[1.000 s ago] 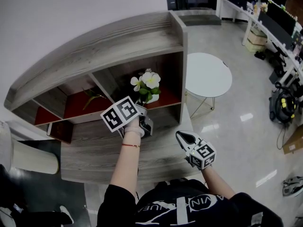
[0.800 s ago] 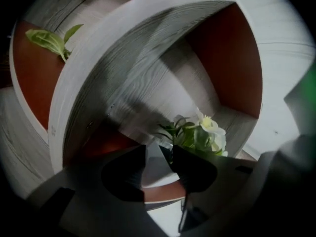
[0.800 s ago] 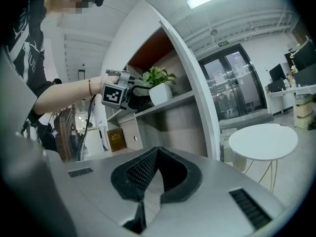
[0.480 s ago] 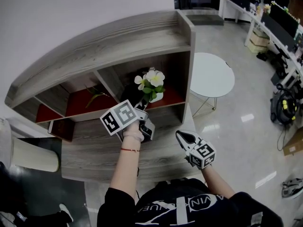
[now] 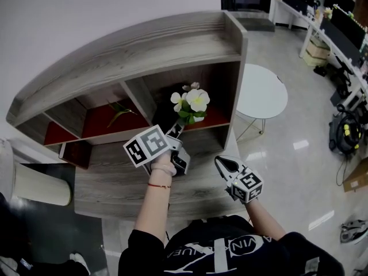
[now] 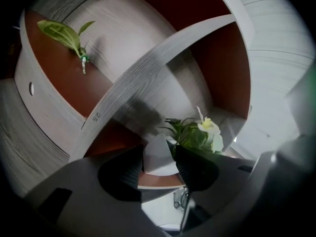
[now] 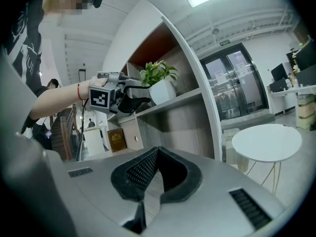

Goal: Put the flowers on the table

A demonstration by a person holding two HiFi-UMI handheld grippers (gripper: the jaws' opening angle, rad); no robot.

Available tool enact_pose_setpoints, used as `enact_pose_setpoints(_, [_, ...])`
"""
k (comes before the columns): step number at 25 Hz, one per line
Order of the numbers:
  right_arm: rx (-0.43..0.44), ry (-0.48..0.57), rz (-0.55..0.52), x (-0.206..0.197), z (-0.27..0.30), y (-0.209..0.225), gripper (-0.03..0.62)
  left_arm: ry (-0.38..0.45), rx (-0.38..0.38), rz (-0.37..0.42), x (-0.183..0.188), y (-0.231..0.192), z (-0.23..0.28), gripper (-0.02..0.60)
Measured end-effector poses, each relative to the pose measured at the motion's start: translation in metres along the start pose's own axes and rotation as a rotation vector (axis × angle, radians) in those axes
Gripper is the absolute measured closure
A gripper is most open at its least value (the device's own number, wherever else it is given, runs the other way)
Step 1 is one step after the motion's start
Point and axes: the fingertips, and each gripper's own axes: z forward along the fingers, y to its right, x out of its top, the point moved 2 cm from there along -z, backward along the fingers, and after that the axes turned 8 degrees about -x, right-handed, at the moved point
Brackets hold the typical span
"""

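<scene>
A small white pot point(image 6: 159, 157) of white flowers point(image 5: 194, 101) and green leaves stands on the red-lined shelf floor point(image 5: 214, 115) in the right compartment. My left gripper point(image 5: 175, 133) reaches into that compartment. Its jaws have just been opening, and the pot point(image 7: 162, 92) sits between its dark pads point(image 6: 197, 167) at their tips. I see no pad pressing on it. From the right gripper view, the left gripper point(image 7: 140, 101) points level at the pot's base. My right gripper point(image 5: 223, 164) hovers over the wooden tabletop point(image 5: 126, 183) near its right end, pads together, holding nothing.
A loose green leaf sprig point(image 6: 66, 36) lies in the neighbouring left compartment, past the grey divider point(image 6: 158, 58). A brown box point(image 5: 73, 154) rests at the tabletop's left end. A round white side table point(image 5: 261, 91) stands on the floor to the right of the shelf.
The left gripper stays at the pot and has rolled slightly. The pot keeps its place on the shelf. The right gripper has not moved.
</scene>
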Motion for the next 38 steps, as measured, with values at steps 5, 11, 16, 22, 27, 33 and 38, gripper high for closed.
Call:
enact_pose_setpoints(5, [0.007, -0.001, -0.001, 0.001, 0.004, -0.004, 0.583, 0.013, 0.003, -0.008, 0.009, 0.002, 0.008, 0.382])
enact_pose_setpoints(11, [0.003, 0.001, -0.004, 0.001, 0.005, -0.003, 0.583, 0.026, -0.024, -0.059, 0.007, 0.005, 0.003, 0.382])
enact_pose_setpoints(16, [0.0, -0.002, -0.003, 0.002, 0.002, -0.003, 0.583, 0.028, -0.046, -0.1, 0.003, 0.008, -0.005, 0.382])
enact_pose_setpoints(22, [0.006, -0.002, -0.01, 0.003, 0.003, -0.006, 0.583, 0.043, -0.031, -0.02, 0.0, 0.006, -0.023, 0.385])
enact_pose_setpoints(27, [-0.01, 0.015, -0.026, 0.011, 0.002, 0.001, 0.583, 0.109, -0.025, 0.207, 0.003, 0.008, -0.053, 0.482])
enact_pose_setpoints(33, [-0.045, 0.041, -0.031, 0.023, -0.003, 0.014, 0.583, 0.118, -0.018, 0.457, -0.009, 0.002, -0.084, 0.565])
enact_pose_setpoints(38, [-0.052, 0.048, -0.061, 0.03, -0.009, 0.017, 0.583, 0.13, 0.004, 0.545, -0.016, -0.011, -0.111, 0.577])
